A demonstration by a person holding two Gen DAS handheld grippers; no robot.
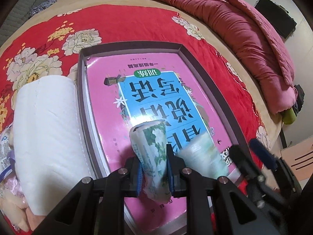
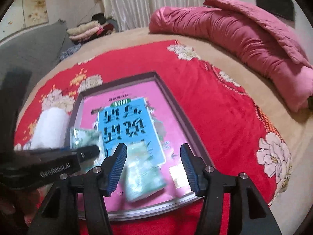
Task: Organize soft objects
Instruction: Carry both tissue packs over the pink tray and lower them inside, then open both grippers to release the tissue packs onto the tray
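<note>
My left gripper [image 1: 154,162] is shut on a soft tissue pack with a green flower print [image 1: 154,152]. It holds the pack upright over a pink and blue book [image 1: 109,117], which lies in a shallow dark-rimmed box [image 1: 82,78]. A second, similar tissue pack [image 2: 144,178] shows blurred on the book's near end, between the blue-padded fingers of my right gripper [image 2: 153,148]. The right jaws stand wide, and the pads do not press on this pack. In the right wrist view the left gripper [image 2: 86,152] and its pack [image 2: 84,137] come in from the left.
A white paper roll [image 1: 49,117] lies just left of the box on the red flowered sheet [image 1: 137,23]. A bunched pink quilt [image 1: 244,29] runs along the bed's far right side. Folded clothes [image 2: 88,31] are stacked at the back left. A plastic bag [image 1: 5,146] lies at the left edge.
</note>
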